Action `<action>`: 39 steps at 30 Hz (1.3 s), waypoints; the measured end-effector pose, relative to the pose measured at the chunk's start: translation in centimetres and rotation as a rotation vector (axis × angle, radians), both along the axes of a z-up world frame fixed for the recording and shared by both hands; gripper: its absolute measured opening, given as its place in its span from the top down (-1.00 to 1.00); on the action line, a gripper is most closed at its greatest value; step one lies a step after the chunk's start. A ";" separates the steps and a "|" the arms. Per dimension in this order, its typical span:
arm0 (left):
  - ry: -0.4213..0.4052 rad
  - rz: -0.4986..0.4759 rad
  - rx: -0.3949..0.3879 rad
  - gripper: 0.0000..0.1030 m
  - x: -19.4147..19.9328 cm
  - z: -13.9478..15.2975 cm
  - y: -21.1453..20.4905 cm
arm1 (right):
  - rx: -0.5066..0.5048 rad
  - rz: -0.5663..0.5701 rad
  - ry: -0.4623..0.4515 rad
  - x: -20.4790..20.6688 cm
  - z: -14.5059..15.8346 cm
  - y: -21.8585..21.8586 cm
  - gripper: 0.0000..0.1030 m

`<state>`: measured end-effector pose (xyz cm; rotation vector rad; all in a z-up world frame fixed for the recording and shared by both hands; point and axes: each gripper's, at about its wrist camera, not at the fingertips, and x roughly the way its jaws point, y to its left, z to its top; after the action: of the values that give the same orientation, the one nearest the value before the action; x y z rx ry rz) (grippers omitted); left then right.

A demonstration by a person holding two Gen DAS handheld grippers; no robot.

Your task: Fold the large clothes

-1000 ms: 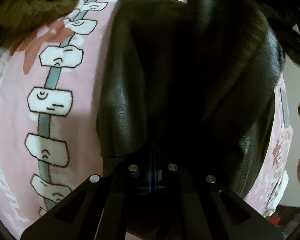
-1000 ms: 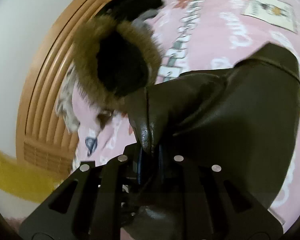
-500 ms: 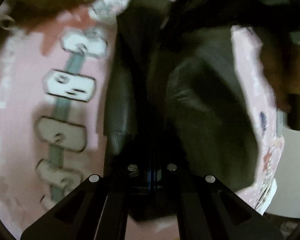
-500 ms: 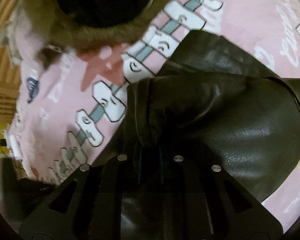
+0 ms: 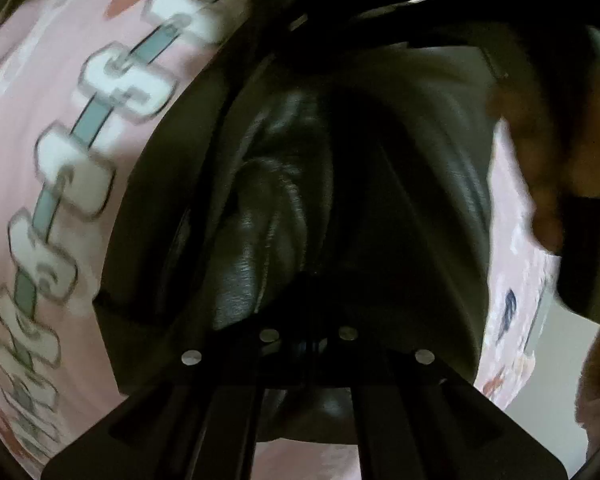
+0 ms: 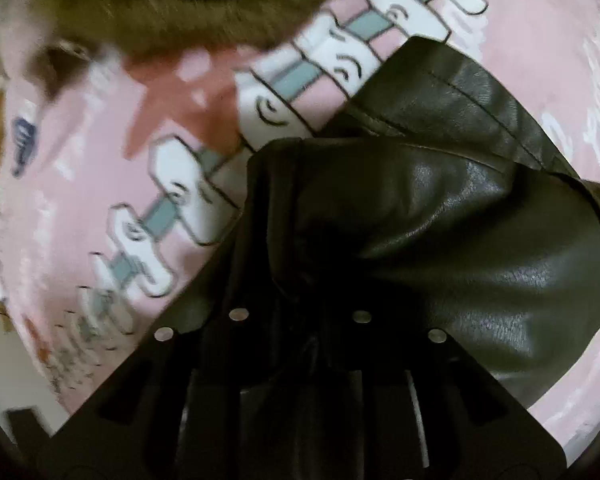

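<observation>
Leather, dark and glossy: the jacket [image 5: 260, 216] fills my left wrist view, bunched in folds over a pink printed bedspread [image 5: 40, 80]. My left gripper [image 5: 308, 344] has its fingers nearly together with leather gathered between them; the grip reads as firm, though blur hides the contact itself. A hand [image 5: 548, 152] shows at the right edge.

Right wrist view: the jacket [image 6: 440, 220] lies draped on the bedspread [image 6: 80, 200], with the fur-trimmed hood [image 6: 160, 20] beyond it. My right gripper [image 6: 300, 332] is opening its fingers with leather between them; shadow hides whether the pads press on it.

Risk, in my judgement: slick leather could slide from the loosening right grip and the fold spring open unevenly.
</observation>
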<state>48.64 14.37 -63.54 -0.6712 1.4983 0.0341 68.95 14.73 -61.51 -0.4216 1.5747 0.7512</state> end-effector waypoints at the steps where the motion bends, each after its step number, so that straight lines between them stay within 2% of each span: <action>1: 0.006 0.013 0.014 0.93 -0.6 0.1 -0.1 | 0.049 -0.020 0.023 0.2 0.9 -0.8 0.68; 5: 0.014 -0.038 0.143 0.93 -1.3 0.4 -2.0 | 0.213 -0.077 0.133 1.5 5.0 -4.6 0.67; 7: 0.018 -0.071 0.214 0.93 -1.2 0.8 -3.2 | 0.239 -0.052 0.141 1.3 6.8 -6.1 0.67; 10: 0.029 -0.098 0.267 0.93 -1.0 0.9 -4.3 | 0.263 -0.003 0.130 0.2 9.2 -8.2 0.66; 13: 0.034 -0.131 0.305 0.93 -0.2 1.0 -6.0 | 0.279 -0.001 0.147 0.2 10.2 -9.5 0.56; 16: 0.030 -0.173 0.346 0.93 -0.3 1.1 -7.2 | 0.352 -0.066 0.097 1.7 12.1 -11.9 0.55; 18: 0.025 -0.195 0.378 0.93 -0.5 1.3 -7.5 | 0.433 -0.167 0.073 3.2 13.5 -14.2 0.55; 20: 0.025 -0.199 0.382 0.93 -0.5 1.6 -8.8 | 0.504 -0.219 0.049 3.5 14.1 -16.7 0.56; 22: 0.022 -0.196 0.385 0.94 -0.3 2.1 -8.7 | 0.544 -0.255 0.041 2.6 13.6 -19.1 0.61; 23: 0.020 -0.196 0.383 0.94 -0.7 2.2 -8.4 | 0.558 -0.269 0.054 1.8 12.8 -20.2 0.92; 24: 0.022 -0.194 0.380 0.94 -1.2 2.2 -7.7 | 0.547 -0.279 0.079 0.3 11.3 -21.4 0.97; 27: 0.033 -0.152 0.336 0.94 -1.0 2.9 -6.4 | 0.536 -0.318 0.156 -3.9 7.1 -23.8 0.97; 29: 0.038 -0.116 0.324 0.94 -0.9 3.5 -4.4 | 0.522 -0.317 0.190 -6.5 4.8 -23.8 0.97; 31: 0.039 -0.082 0.305 0.95 -0.7 4.1 -1.8 | 0.446 -0.274 0.161 -9.3 2.9 -22.7 0.97; 32: 0.038 -0.062 0.297 0.95 -0.3 4.7 -1.3 | 0.426 -0.270 0.118 -10.6 2.2 -22.3 0.97; 33: 0.031 -0.048 0.287 0.95 0.2 5.3 -0.7 | 0.417 -0.290 0.081 -11.5 1.7 -22.2 0.97; 35: -0.011 -0.035 0.221 0.95 1.9 7.0 -0.3 | 0.422 -0.357 0.073 -12.2 0.7 -22.6 0.97; 37: -0.050 -0.065 0.176 0.95 3.9 8.1 -1.2 | 0.429 -0.419 0.062 -12.7 0.0 -22.9 1.00; 39: -0.054 -0.118 0.140 0.94 6.8 7.6 -2.7 | 0.389 -0.392 -0.027 -13.7 0.5 -22.0 1.00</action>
<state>55.44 11.64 -55.93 -0.4673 1.4669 0.0296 55.27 -7.27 -60.97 0.1580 1.3863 0.7182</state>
